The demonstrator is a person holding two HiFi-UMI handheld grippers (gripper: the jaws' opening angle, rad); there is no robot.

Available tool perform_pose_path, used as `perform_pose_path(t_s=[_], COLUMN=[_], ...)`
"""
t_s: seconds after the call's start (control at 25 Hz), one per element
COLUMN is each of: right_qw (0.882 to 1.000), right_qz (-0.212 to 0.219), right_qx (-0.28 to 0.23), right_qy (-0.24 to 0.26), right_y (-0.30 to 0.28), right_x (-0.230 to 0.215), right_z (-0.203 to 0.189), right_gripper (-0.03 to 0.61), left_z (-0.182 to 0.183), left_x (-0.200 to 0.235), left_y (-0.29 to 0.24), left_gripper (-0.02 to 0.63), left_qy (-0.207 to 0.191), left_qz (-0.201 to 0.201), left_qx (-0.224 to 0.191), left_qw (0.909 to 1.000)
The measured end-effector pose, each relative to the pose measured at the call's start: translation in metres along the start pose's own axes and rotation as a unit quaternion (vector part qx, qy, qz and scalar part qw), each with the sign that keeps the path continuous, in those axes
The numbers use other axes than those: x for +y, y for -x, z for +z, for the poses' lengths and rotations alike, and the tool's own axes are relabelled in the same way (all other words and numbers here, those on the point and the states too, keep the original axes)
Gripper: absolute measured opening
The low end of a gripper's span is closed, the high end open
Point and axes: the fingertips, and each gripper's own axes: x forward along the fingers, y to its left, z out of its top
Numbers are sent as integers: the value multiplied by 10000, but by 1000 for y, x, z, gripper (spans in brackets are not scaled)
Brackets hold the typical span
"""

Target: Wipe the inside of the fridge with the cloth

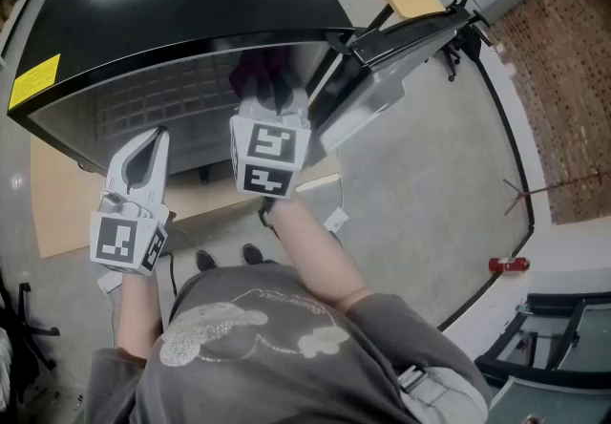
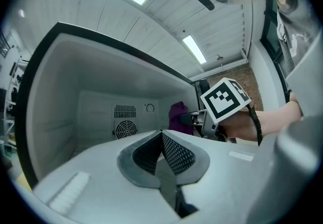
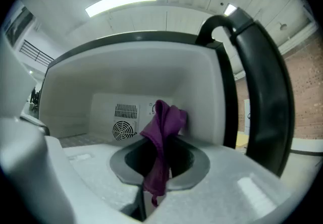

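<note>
- The purple cloth [image 3: 162, 132] hangs pinched between the jaws of my right gripper [image 3: 159, 155]. I hold it inside the open fridge [image 1: 172, 2], towards the right inner wall. I cannot tell whether it touches the wall.
- Behind it, the back wall has a round fan grille [image 3: 124, 130] under a slotted vent [image 3: 125, 111].
- My left gripper [image 2: 162, 137] is at the fridge mouth, its jaws pressed together on nothing.
- A yellow label [image 1: 34, 83] sits on the black top, its print too small to read.
</note>
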Motion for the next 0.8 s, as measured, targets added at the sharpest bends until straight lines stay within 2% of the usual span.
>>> perform_pose_path(t_s=[0.28,0.56,0.68,0.8], right_qw=[10000,9999,9991,9952], right_qz=[-87,33,326,884], right_qx=[-22,27,-239,-294], right_qy=[19,132,143,311], right_y=[37,59,66,74], right_x=[-7,-10,-4,19], right_z=[-14,-30,-24,-30], right_gripper=[41,41,41,41], left_z=[-4,-6,-5,-11], left_x=[-15,-30,-34,-32], left_y=[-6,-13,-13,-8], left_gripper=[17,17,17,18], left_qy=[14,47,34,-7], left_qz=[-199,-301,-256,-116], left_qx=[17,36,30,78], left_qw=[9998,9995,9997,9999])
